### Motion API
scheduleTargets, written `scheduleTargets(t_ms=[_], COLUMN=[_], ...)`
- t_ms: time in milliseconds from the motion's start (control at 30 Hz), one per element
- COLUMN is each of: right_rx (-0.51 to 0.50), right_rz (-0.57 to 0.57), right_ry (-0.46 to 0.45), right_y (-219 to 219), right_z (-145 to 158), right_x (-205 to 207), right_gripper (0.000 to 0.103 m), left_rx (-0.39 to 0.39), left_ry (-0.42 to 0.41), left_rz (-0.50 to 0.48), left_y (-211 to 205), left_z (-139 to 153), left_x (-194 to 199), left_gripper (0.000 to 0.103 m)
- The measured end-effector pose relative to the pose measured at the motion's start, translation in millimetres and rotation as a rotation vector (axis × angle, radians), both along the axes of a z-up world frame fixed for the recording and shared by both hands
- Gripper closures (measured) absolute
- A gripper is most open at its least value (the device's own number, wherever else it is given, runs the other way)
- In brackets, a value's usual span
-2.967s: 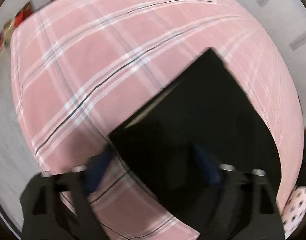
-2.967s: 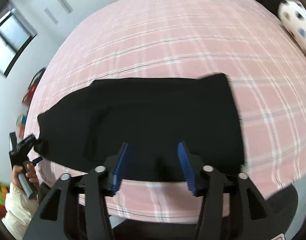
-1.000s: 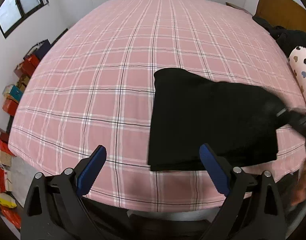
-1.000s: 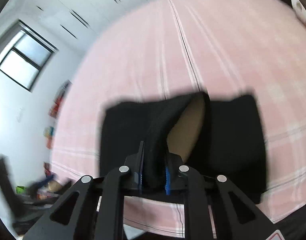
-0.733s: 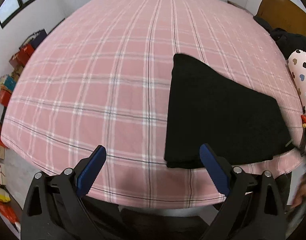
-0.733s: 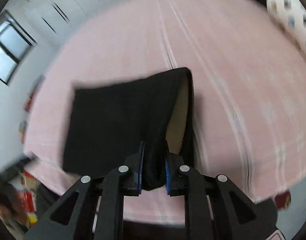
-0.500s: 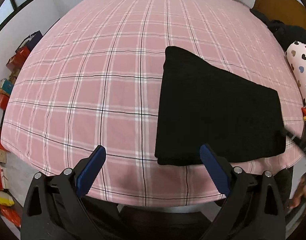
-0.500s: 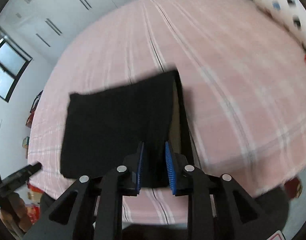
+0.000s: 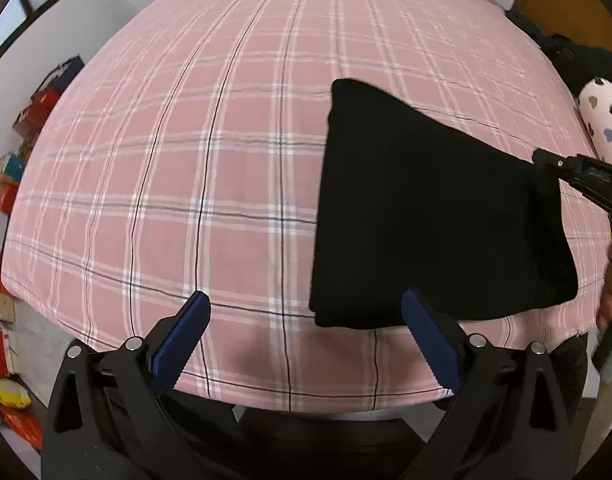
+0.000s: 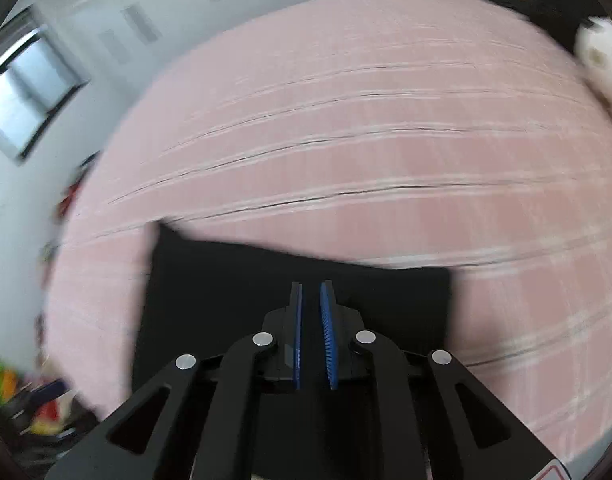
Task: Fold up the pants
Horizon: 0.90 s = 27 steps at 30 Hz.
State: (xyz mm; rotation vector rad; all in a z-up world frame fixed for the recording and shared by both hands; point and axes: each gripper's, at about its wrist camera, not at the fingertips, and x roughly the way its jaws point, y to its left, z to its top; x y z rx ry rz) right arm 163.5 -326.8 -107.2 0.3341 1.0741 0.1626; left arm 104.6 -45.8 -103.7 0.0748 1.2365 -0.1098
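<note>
Basically the black pants (image 9: 438, 224) are down to a compact folded slab, lying flat near the front right edge of the pink plaid bedspread (image 9: 210, 152). In the left wrist view its long axis runs left-right along the bed edge, and the left edge looks like the thick folded side. Left gripper (image 9: 306, 340) hangs above the near bed edge, blue pads spread wide with nothing between them; the slab's near-left corner sits just inside the right-hand pad, so the pants lie ahead and to the right of these jaws. Right gripper (image 10: 312, 336) sits over the near middle of the slab, jaws closing, a thin gap showing between the blue pads, no cloth visibly pinched; that frame is motion-blurred. From the left wrist view it reaches in over the slab's far-right corner. My read: the right hand is nearer the right end, the left hand nearer the left corner, so any further fold would run along the long axis, one end over the other.
</note>
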Motion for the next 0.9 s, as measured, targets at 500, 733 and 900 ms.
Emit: scheduleTargets(t_ms=[500, 733, 900], right_rx=[-0.110, -0.098, -0.035], right_rz=[0.116, -0.146, -0.267], right_ry=[0.035, -0.004, 0.073], right_y=[83, -29, -80], right_z=[-21, -2, -28], right_x=[61, -67, -119], right_gripper=[0.087, 0.059, 0.059], left_rx=[-0.040, -0.049, -0.040], left_ry=[0.009, 0.027, 0.045], left_rz=[0.093, 0.056, 0.016], left_y=[45, 26, 2], left_z=[2, -10, -19], left_x=[13, 19, 16], left_gripper=[0.009, 0.009, 0.009])
